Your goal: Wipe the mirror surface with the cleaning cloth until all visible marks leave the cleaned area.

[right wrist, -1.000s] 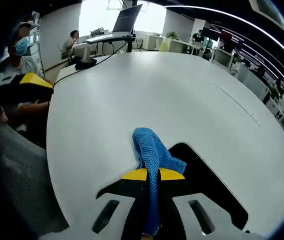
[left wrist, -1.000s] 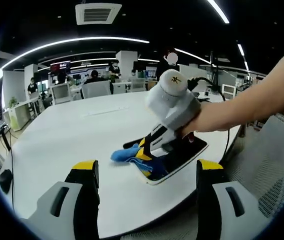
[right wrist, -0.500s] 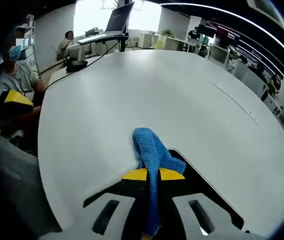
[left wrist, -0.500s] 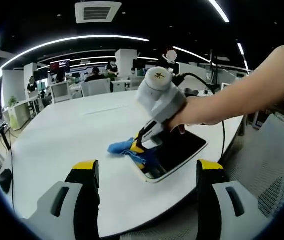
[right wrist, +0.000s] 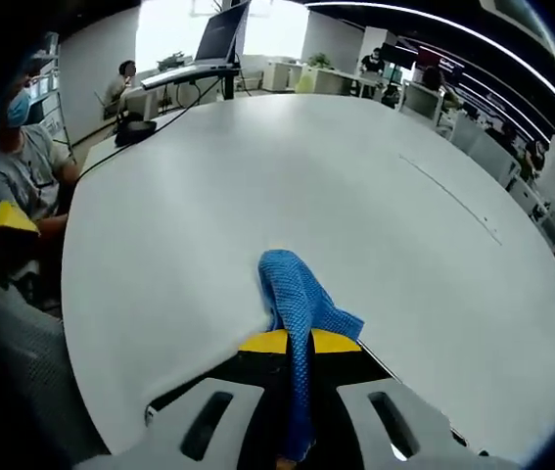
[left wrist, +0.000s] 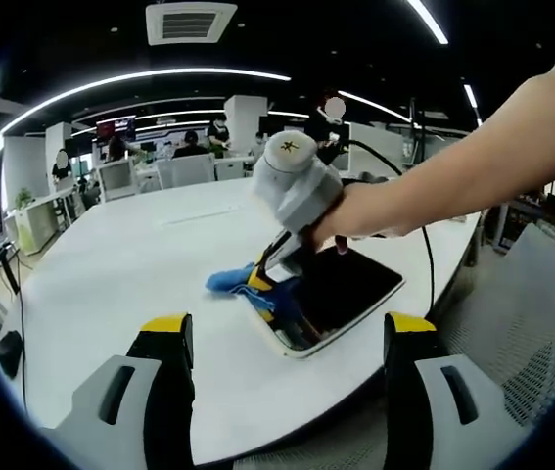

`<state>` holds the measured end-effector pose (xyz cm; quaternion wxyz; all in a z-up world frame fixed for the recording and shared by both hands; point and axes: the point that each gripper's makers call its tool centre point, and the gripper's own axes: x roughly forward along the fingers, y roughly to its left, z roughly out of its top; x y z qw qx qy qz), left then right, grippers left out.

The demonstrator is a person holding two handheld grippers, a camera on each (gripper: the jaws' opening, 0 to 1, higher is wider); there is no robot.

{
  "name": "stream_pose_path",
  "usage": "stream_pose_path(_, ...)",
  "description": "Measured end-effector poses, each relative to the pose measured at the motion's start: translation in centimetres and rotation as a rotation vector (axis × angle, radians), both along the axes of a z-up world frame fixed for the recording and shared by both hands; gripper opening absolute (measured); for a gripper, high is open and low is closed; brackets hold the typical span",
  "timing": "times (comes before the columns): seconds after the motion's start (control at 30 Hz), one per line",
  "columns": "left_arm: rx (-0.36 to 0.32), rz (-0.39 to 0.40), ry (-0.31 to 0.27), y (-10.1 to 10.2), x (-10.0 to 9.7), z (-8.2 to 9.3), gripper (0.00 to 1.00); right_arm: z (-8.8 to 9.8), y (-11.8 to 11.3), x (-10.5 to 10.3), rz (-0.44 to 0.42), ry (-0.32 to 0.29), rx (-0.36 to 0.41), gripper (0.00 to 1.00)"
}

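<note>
Two grippers are at work, and the nearer one to the person's left does nothing yet: the left gripper [left wrist: 282, 362] hangs just off the edge of the white table [left wrist: 111, 264], its yellow-tipped jaws spread wide with nothing between them. Beyond it, near the table's edge, lies the mirror [left wrist: 341, 294], a dark rounded slab with a pale rim. The right gripper [left wrist: 279, 266], held in a hand [left wrist: 360, 213], leans down onto the mirror's far-left end, and in its own view its jaws stand pinched tight on the cleaning cloth [right wrist: 297, 294], whose blue knit bunches up ahead of the tips and spills onto the table just past the mirror's rim. I judge the wiping stroke to be in hand, the cloth at the mirror's far end. Whether marks remain on the dark glass is too hard to tell from here. The next move, I think, calls for drawing the cloth across the glass under steady downward pressure, perhaps with the idle left gripper steadying the mirror, which could slide towards the edge. Farther off, people sit among desks and monitors.
</note>
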<state>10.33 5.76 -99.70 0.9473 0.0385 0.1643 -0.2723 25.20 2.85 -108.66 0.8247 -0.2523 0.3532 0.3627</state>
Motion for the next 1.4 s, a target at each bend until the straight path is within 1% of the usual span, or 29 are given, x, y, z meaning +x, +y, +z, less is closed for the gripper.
stream_pose_path(0.1, -0.001, 0.001, -0.003, 0.0, 0.0, 0.0, 0.77, 0.0, -0.1, 0.5, -0.025, -0.001, 0.010, 0.00)
stream_pose_path(0.2, -0.001, -0.001, -0.003, 0.0, 0.0, 0.0, 0.77, 0.0, -0.1, 0.8, -0.030, -0.001, 0.008, 0.00)
stream_pose_path(0.37, -0.002, 0.000, -0.006, 0.0, 0.0, 0.1, 0.77, -0.1, -0.1, 0.8, -0.028, 0.003, 0.006, 0.00)
stream_pose_path(0.63, -0.003, -0.005, -0.003, -0.1, 0.0, 0.0, 0.77, -0.2, -0.1, 0.7, -0.037, 0.011, 0.029, 0.00)
stream_pose_path(0.9, -0.002, -0.003, -0.001, 0.0, -0.1, -0.1, 0.77, -0.2, -0.2, 0.5, -0.023, 0.004, 0.015, 0.00)
stream_pose_path(1.2, -0.002, -0.005, -0.001, 0.0, -0.1, 0.0, 0.77, -0.2, -1.4, 0.7, -0.028, 0.011, 0.015, 0.00)
stream_pose_path(1.4, -0.001, -0.005, 0.000, 0.0, -0.1, -0.1, 0.77, -0.2, -3.0, 0.8, -0.049, 0.016, 0.017, 0.00)
